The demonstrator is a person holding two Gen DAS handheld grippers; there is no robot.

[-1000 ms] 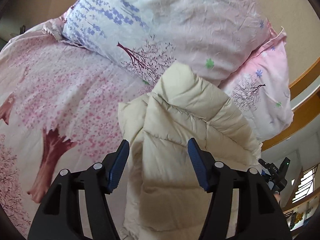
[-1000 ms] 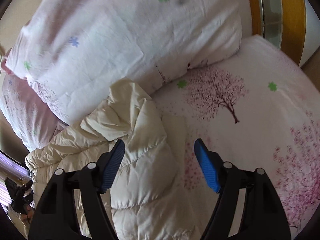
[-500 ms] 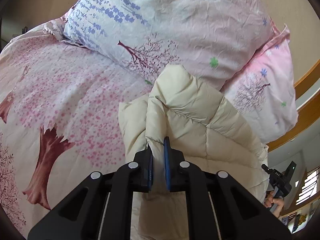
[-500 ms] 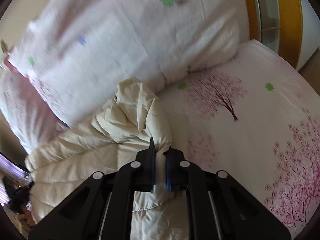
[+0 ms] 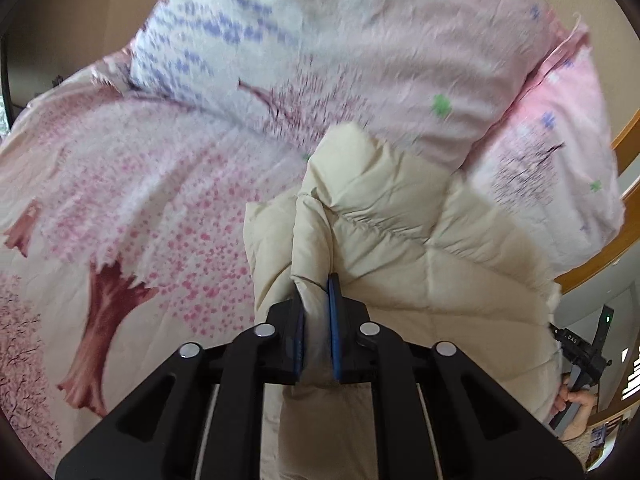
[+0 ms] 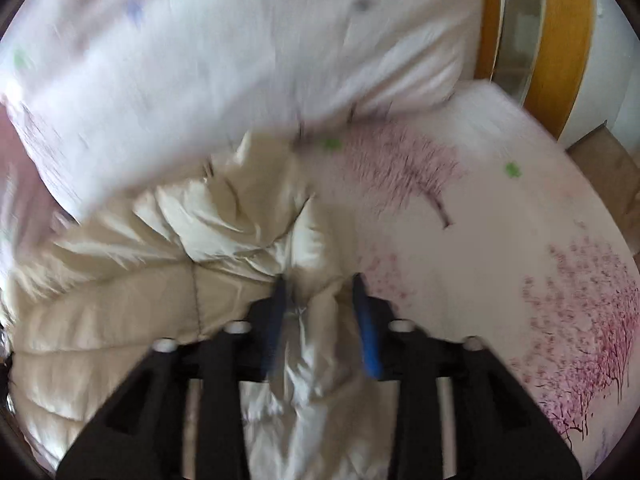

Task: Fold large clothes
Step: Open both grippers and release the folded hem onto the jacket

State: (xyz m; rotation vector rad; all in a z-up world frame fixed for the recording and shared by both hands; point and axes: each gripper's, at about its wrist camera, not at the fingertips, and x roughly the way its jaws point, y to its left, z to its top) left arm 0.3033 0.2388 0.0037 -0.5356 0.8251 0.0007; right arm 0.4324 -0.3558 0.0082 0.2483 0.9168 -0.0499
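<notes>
A cream quilted down jacket [image 5: 420, 264] lies on a bed with a pink cherry-tree sheet [image 5: 140, 208], its far end against the pillows. My left gripper [image 5: 316, 292] is shut on a raised fold at the jacket's left edge. In the right wrist view the jacket [image 6: 180, 248] fills the left and bottom. My right gripper [image 6: 322, 292] is closed on a bunched fold at the jacket's right edge, with a small gap between the blue pads filled by cloth. Both views are motion-blurred.
Two large flowered pillows [image 5: 360, 40] stand behind the jacket, also in the right wrist view [image 6: 240, 60]. A wooden bed frame [image 5: 624, 240] runs along the right; wood and glass panels [image 6: 536, 40] stand past the bed's far corner. The other gripper and hand [image 5: 576, 376] show at lower right.
Both grippers were open over the jacket a second ago, then closed on its folds. Now the right gripper's pads stand slightly wider apart, and the held folds have risen a little.
</notes>
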